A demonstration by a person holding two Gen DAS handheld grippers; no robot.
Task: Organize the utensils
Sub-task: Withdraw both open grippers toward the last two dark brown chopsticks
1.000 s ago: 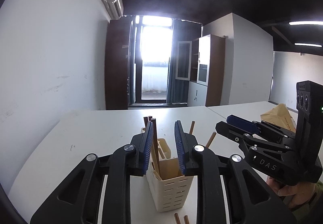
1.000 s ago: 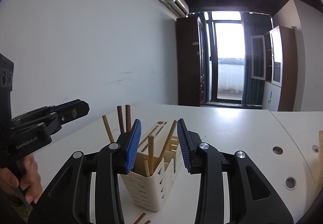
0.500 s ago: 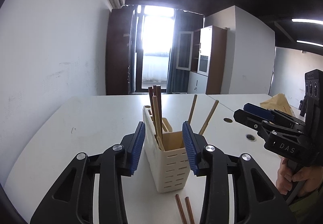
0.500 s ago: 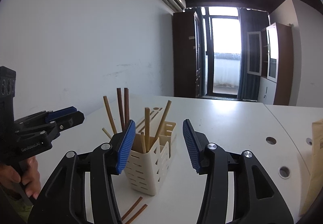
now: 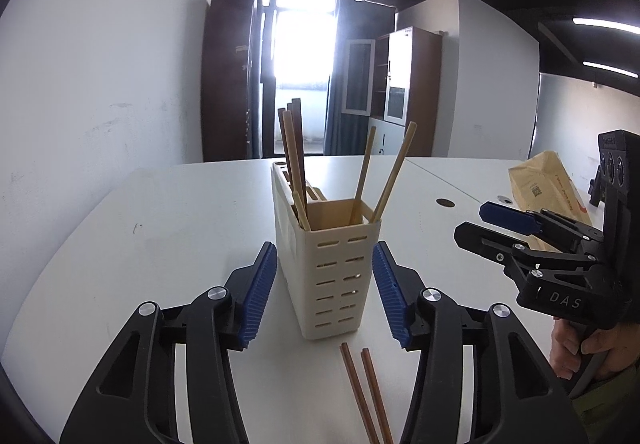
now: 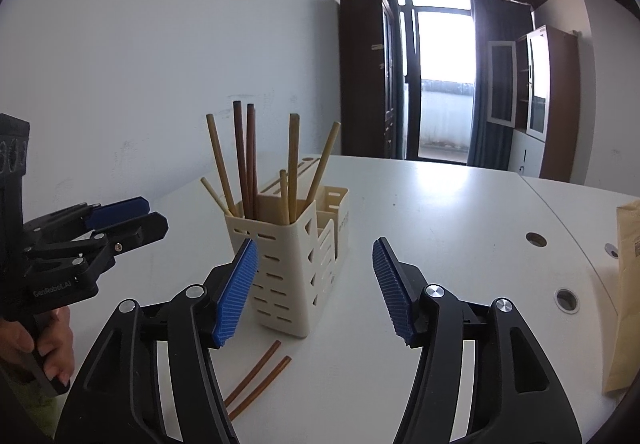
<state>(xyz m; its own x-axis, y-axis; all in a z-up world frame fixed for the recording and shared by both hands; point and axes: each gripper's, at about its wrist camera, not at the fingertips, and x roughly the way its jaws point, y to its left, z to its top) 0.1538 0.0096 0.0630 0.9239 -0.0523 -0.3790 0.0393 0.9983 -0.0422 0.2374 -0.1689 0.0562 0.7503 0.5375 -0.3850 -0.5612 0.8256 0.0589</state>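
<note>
A cream slotted utensil holder (image 5: 332,280) (image 6: 292,268) stands upright on the white table, with several wooden chopsticks (image 5: 294,160) (image 6: 244,160) leaning inside it. A pair of brown chopsticks (image 5: 366,396) (image 6: 258,378) lies flat on the table in front of the holder. My left gripper (image 5: 325,290) is opening, its blue pads on either side of the holder and apart from it. My right gripper (image 6: 314,290) is also opening with nothing gripped; the holder sits beyond it, toward its left pad. Each gripper shows in the other's view, the right (image 5: 520,228) and the left (image 6: 116,220).
A tan paper envelope (image 5: 544,184) (image 6: 624,284) lies at the table's right. Round cable holes (image 6: 536,240) dot the tabletop (image 6: 440,212). A white wall runs along the left; cabinets and a bright balcony door stand beyond. A person's hands (image 6: 40,348) hold both handles.
Both grippers have sunk toward the table and their jaws have widened. The holder now shows lower and fuller, and the loose brown chopsticks in front of it have come into fuller view.
</note>
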